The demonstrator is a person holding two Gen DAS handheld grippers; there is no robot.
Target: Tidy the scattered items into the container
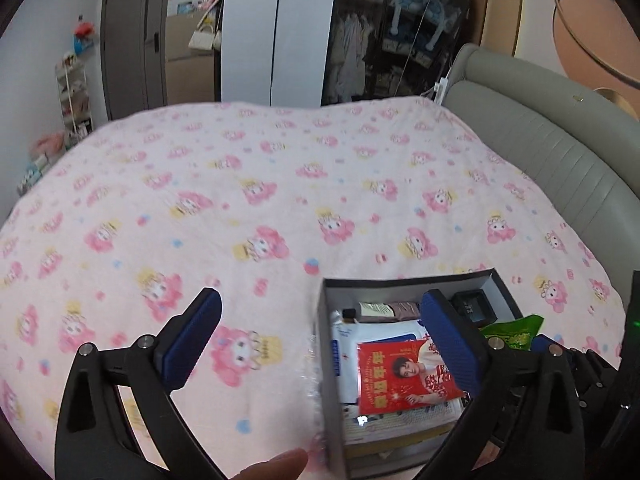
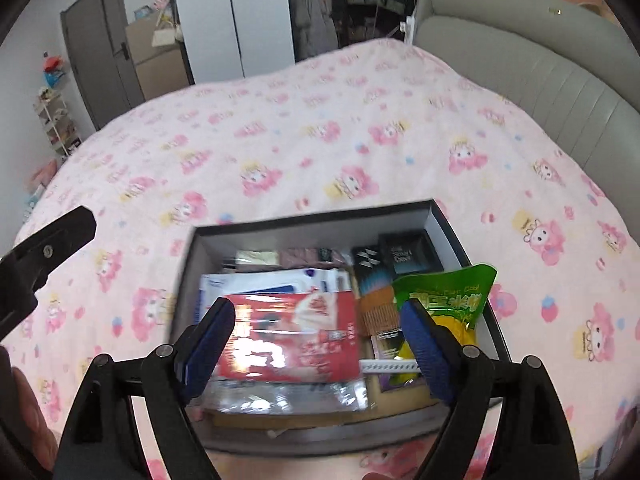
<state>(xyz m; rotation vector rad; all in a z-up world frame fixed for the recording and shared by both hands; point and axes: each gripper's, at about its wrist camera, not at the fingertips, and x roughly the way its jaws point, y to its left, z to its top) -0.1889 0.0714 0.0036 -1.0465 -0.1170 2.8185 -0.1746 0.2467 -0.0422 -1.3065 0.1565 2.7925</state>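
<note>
Box (image 2: 440, 216) sits near me on the bed (image 2: 320, 120), packed, my grippers (image 2: 316, 320) (image 1: 320, 332) both spread and empty, yet the green packet (image 2: 444, 292) leaning on its right wall could topple out.

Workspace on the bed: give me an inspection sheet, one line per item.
Surface: pink cartoon-print blanket covering the bed.
Job's things: open box holding a red packet, green snack bag, small dark boxes and papers.
Clutter: nothing seen loose on the blanket.
Grippers: left gripper open, straddling the box's left wall; right gripper open above the box.
Cables: nothing seen.
Surroundings: grey headboard, white wardrobe, open closet, door.
</note>
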